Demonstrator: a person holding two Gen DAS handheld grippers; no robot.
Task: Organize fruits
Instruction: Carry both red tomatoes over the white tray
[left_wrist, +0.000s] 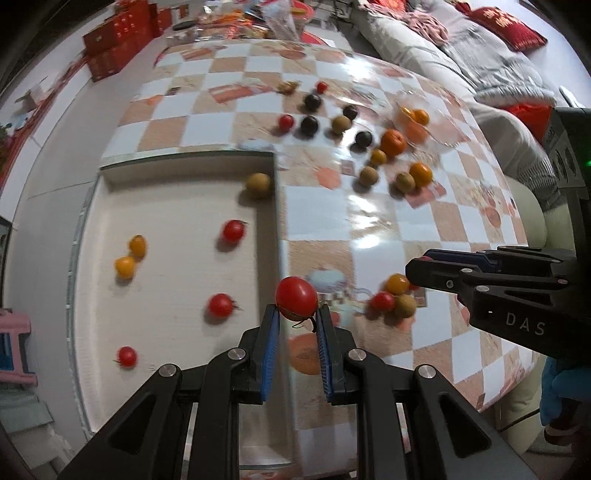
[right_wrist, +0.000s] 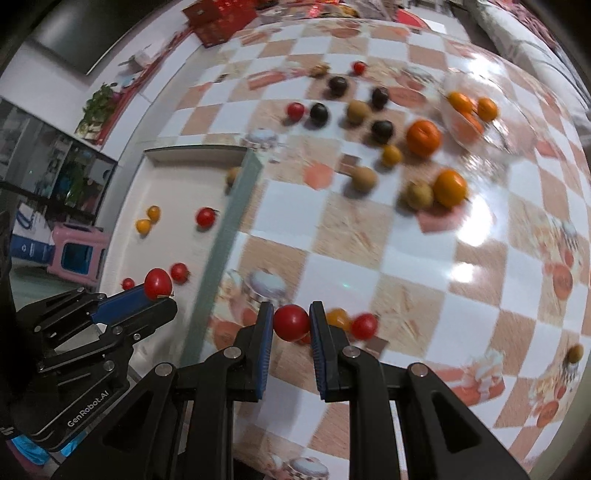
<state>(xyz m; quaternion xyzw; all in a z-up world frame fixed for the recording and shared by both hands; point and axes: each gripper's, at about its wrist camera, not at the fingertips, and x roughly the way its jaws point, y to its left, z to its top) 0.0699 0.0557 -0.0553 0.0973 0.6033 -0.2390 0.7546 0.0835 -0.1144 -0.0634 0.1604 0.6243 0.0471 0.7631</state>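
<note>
My left gripper (left_wrist: 296, 310) is shut on a red cherry tomato (left_wrist: 296, 298), held just right of the white tray's (left_wrist: 166, 295) right wall; it also shows in the right wrist view (right_wrist: 158, 284). My right gripper (right_wrist: 291, 314) is shut on another red cherry tomato (right_wrist: 291, 322) above the checkered table (right_wrist: 406, 258). The tray holds red tomatoes (left_wrist: 232, 231), two yellow ones (left_wrist: 125, 266) and a brown longan (left_wrist: 258, 185). A yellow tomato (right_wrist: 338, 318) and a red one (right_wrist: 364, 325) lie just beyond my right gripper.
Loose fruit lies farther back on the table: dark fruits (left_wrist: 309, 125), brown longans (left_wrist: 368, 175), an orange (left_wrist: 393, 142). A clear glass bowl (right_wrist: 491, 122) holds orange fruits. Red boxes (left_wrist: 118, 44) and clutter stand at the far end. A sofa (left_wrist: 480, 74) runs along the right.
</note>
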